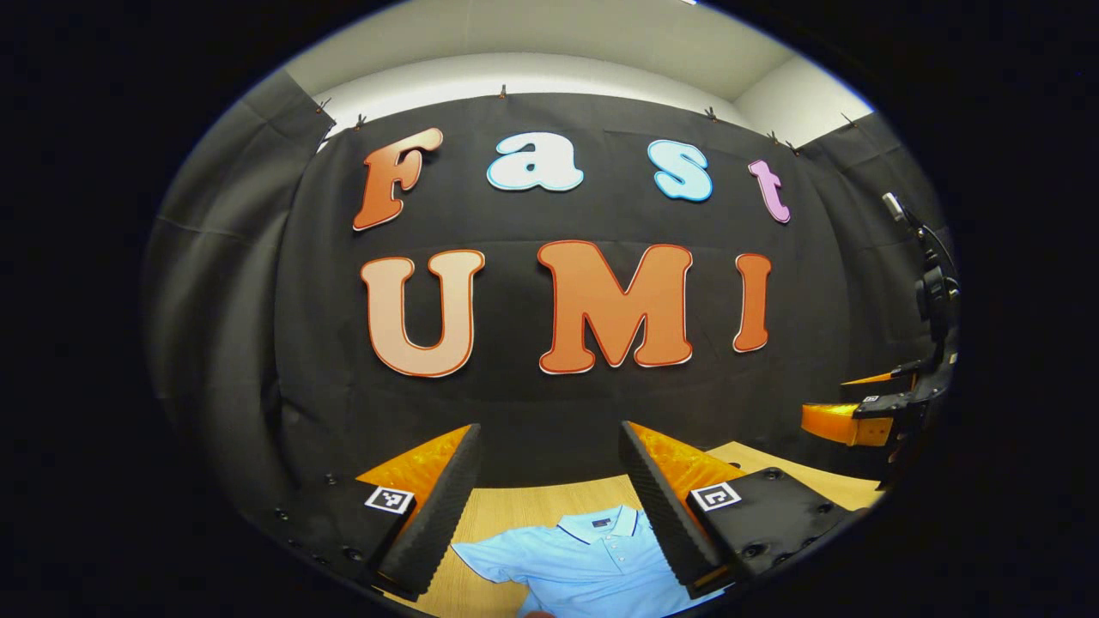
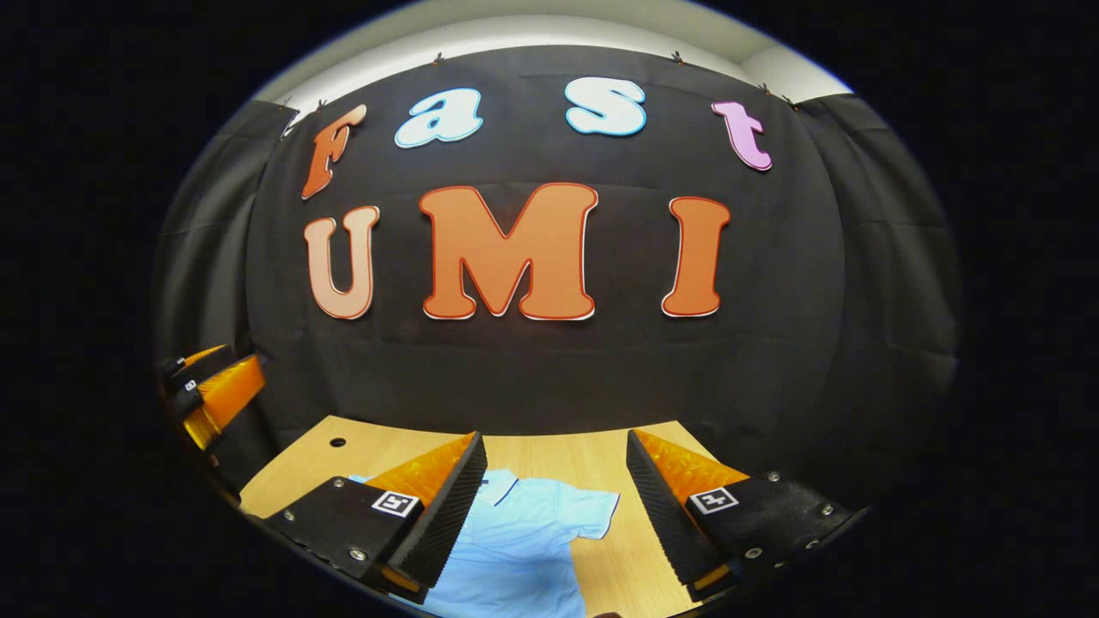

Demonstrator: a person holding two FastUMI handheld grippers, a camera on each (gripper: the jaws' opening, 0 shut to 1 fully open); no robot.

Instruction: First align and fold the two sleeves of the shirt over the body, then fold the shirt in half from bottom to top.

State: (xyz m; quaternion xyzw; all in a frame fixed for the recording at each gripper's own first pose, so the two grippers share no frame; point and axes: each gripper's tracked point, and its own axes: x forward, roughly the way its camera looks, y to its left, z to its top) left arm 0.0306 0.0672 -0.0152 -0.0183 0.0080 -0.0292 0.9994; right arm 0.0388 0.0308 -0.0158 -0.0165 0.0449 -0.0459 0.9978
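Recording booth: black cloth wall (image 1: 549, 403), wooden table (image 2: 567, 455).

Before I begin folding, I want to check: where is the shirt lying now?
The shirt lies flat on the wooden table, collar toward the booth wall. It shows low in the left gripper view, between and below the open left gripper.

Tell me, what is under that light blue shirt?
The shirt lies flat on a wooden table, which shows around it. Whatever sits directly beneath the cloth is covered.
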